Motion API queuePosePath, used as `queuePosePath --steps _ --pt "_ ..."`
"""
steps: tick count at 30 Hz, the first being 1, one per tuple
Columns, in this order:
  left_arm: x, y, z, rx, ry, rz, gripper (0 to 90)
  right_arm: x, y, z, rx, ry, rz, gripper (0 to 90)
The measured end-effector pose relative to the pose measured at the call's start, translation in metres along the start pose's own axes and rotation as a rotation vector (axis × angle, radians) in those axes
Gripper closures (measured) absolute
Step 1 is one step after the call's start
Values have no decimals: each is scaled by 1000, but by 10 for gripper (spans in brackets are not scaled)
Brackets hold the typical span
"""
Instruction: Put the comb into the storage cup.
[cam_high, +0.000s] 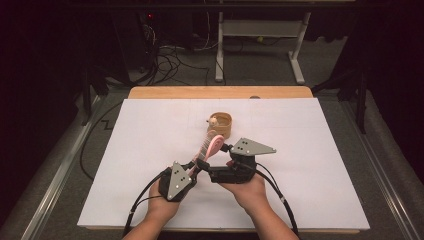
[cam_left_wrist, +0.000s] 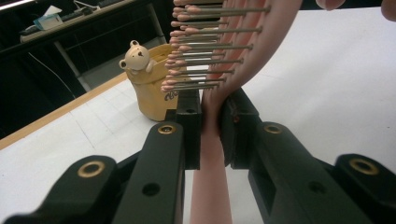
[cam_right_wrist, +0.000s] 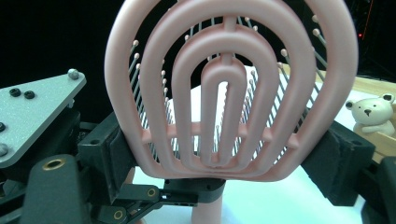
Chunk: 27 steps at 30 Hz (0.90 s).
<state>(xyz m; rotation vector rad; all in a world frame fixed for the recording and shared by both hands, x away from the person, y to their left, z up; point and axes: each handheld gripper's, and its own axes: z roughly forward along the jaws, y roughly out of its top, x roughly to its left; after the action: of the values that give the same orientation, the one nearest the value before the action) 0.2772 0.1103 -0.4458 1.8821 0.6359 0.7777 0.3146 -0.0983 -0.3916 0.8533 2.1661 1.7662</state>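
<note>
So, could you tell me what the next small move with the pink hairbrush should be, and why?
Probably open the right gripper, whose jaws flank the pink hairbrush head. The left gripper already clamps its handle and could then carry it alone to the bear cup just beyond on the table.

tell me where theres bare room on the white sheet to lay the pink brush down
Bare patches: the left stretch of the white sheet, and the right stretch between the yellow bear cup and the sheet's right edge. Crowded: the near middle, where the left gripper clamps the pink hairbrush by its handle and the right gripper grips its head.
</note>
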Motion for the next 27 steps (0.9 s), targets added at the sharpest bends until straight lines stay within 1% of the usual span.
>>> queuePosePath --steps 4,7,10,15,18,22,24,27 --pt "2 0 0 2 -10 -13 753 0 0 0 2 1 1 203" --pt "4 0 0 -1 -26 -30 700 0 0 0 2 2 2 203" --pt "5 0 0 -2 -39 -35 663 1 0 -1 2 7 2 203" --pt "5 0 0 -1 -52 -52 593 0 1 -2 2 2 3 203" --pt "7 0 0 8 -62 -57 559 0 1 -2 -2 1 6 204" --pt "9 1 0 7 -73 -75 485 -1 2 -3 -6 -1 8 204" --pt "9 0 0 8 -83 -79 459 -1 2 -3 -5 -3 5 204" --pt "10 0 1 8 -89 -83 393 -1 2 -4 -7 -4 6 204"
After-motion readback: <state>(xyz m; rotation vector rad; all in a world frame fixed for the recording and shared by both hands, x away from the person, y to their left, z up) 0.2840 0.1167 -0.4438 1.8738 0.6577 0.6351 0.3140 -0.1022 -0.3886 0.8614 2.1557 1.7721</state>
